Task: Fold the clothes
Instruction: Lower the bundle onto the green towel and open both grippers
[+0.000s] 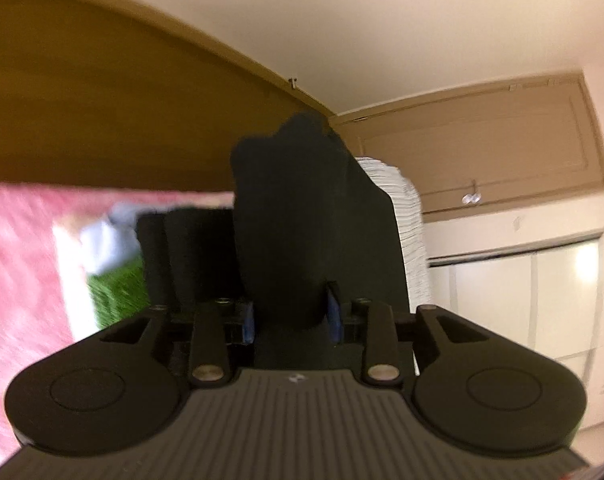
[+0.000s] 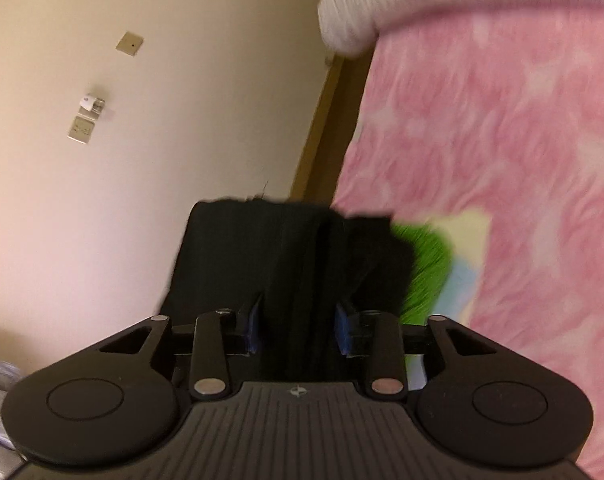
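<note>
A cream-walled room (image 2: 142, 208) frames both views, with a brown headboard (image 1: 102, 100) at ten o'clock in the left wrist view and a tan cupboard door (image 1: 482, 140) at two o'clock; below it stand pale sliding panels (image 1: 522, 300); a pink fluffy bedspread (image 2: 502, 180) fills the right half of the right wrist view, with a green patch (image 2: 426, 276) near three o'clock of the frame's centre; wall plates (image 2: 80, 128) sit at nine to ten o'clock on the wall.

The left claw (image 1: 292, 316) is closed on a black garment (image 1: 294, 220); the dark cloth bulges up from between its blue pads (image 1: 248, 322) toward twelve o'clock and hides what lies straight ahead; a white ribbed fabric (image 1: 406, 220) shows just beside the cloth at two o'clock.

The right claw (image 2: 300, 330) also has the black garment (image 2: 298, 264) between its blue pads (image 2: 255, 326); the cloth fills the gap and rises toward twelve o'clock, so the claw appears to grip it, though blur hides the contact; white ribbed fabric (image 2: 382, 0) lies at one o'clock along the top edge.
</note>
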Action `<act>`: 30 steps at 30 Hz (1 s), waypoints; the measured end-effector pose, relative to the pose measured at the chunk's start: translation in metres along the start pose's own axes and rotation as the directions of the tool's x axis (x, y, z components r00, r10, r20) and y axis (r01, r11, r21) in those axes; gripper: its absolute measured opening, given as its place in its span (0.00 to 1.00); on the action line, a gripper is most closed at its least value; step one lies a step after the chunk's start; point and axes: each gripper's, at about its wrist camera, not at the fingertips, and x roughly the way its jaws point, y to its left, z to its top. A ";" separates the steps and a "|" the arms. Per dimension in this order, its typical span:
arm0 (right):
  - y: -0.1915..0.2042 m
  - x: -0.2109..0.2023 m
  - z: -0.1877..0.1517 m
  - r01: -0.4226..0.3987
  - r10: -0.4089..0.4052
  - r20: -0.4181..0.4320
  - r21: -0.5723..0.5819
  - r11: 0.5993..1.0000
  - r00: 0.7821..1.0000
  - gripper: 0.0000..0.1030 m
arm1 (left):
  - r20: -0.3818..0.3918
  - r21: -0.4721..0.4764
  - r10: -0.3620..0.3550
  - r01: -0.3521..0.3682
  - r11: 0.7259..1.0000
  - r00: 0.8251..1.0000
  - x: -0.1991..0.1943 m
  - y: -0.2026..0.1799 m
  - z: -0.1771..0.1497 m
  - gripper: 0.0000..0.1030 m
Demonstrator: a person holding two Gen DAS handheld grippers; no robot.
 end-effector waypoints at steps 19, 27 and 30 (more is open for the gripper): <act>0.024 0.005 0.007 0.210 -0.206 0.066 -0.530 0.821 0.976 0.44 | -0.019 0.543 0.198 -0.156 0.825 0.980 -0.014 -0.068 -0.096 0.18; 0.007 -0.013 -0.001 0.159 -0.189 -0.022 -0.454 0.877 0.982 0.44 | 0.004 0.612 0.310 -0.247 0.751 0.951 -0.003 -0.075 -0.100 0.29; 0.009 -0.019 -0.012 0.165 -0.207 -0.044 -0.456 0.875 0.977 0.44 | 0.016 0.615 0.335 -0.273 0.739 0.942 -0.002 -0.082 -0.098 0.29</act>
